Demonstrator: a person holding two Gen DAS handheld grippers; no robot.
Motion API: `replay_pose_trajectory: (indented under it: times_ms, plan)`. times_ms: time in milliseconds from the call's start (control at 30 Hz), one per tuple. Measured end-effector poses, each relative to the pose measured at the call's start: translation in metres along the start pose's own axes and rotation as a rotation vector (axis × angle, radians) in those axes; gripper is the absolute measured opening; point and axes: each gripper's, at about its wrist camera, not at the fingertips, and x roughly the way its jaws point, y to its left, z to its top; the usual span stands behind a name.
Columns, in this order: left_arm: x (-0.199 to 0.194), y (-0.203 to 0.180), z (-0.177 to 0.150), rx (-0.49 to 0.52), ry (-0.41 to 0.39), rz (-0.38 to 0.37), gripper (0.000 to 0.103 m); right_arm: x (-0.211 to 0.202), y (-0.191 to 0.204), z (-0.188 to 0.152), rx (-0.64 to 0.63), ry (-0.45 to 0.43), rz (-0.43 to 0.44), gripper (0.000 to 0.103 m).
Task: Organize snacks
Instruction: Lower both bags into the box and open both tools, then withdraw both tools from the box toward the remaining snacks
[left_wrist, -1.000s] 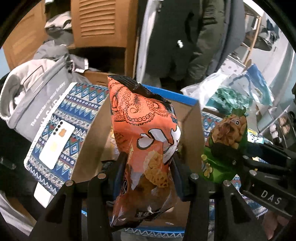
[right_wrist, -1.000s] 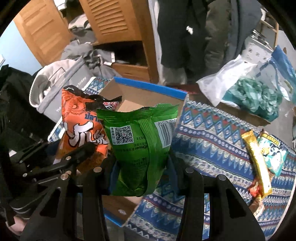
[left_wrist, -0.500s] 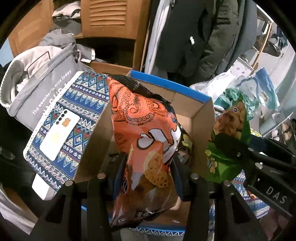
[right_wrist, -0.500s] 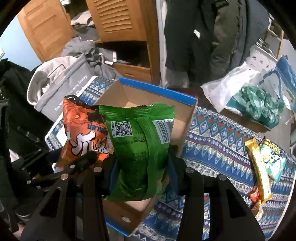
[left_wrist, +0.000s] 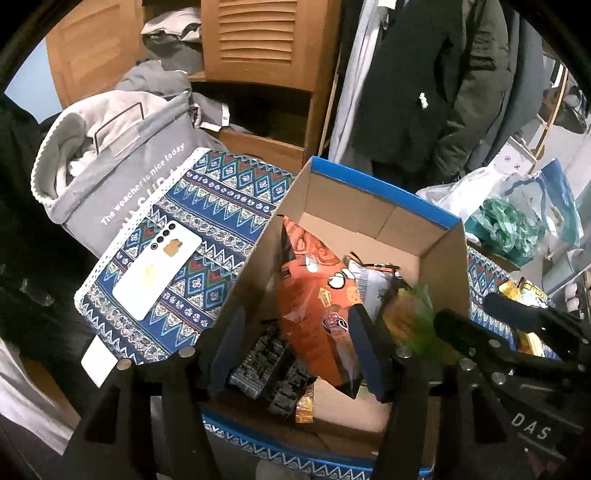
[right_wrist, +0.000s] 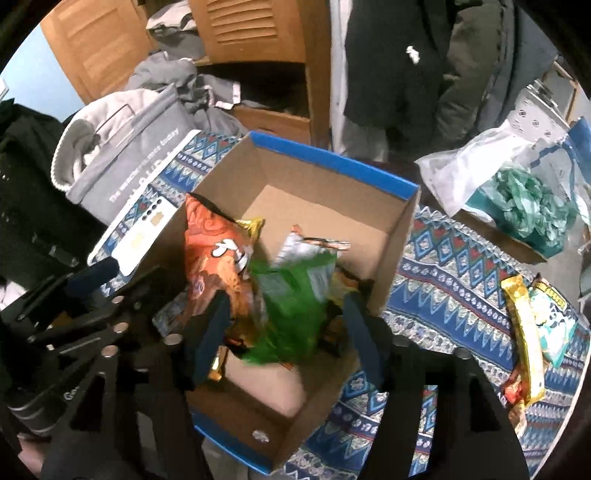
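Observation:
An open cardboard box (left_wrist: 384, 184) with a blue rim stands on the patterned cloth. My left gripper (left_wrist: 295, 350) hangs over its near end with its jaws opening. The orange snack bag (left_wrist: 317, 295) has slipped down between them into the box; it leans on the right finger and is clear of the left one. My right gripper (right_wrist: 284, 339) is beside it over the same box, jaws opening too. The green snack bag (right_wrist: 291, 306) is blurred, dropping loose between its fingers. A black packet (left_wrist: 266, 365) and a white packet (left_wrist: 369, 280) lie in the box.
A white phone (left_wrist: 155, 269) lies on the cloth (right_wrist: 443, 295) left of the box, with a grey fabric bag (left_wrist: 122, 166) behind it. Several snack bars and packets (right_wrist: 524, 332) lie on the cloth to the right. A plastic bag (right_wrist: 528, 206), wooden cupboard and hanging coats stand behind.
Both grippers have gone from shut on their bags to open. The orange and green bags have dropped from upright between the fingers down into the box.

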Motion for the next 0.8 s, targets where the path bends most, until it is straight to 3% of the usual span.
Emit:
replay_pose_trajectory:
  times_ms: [133, 800]
  plan:
    - [-0.005, -0.003, 0.001, 0.004, -0.013, -0.006, 0.067, -0.006, -0.007, 0.002, 0.025, -0.017, 0.001, 0.075]
    - [-0.015, -0.040, -0.005, 0.088, -0.026, -0.027, 0.069, -0.033, -0.046, -0.013, 0.076, -0.058, -0.027, 0.075]
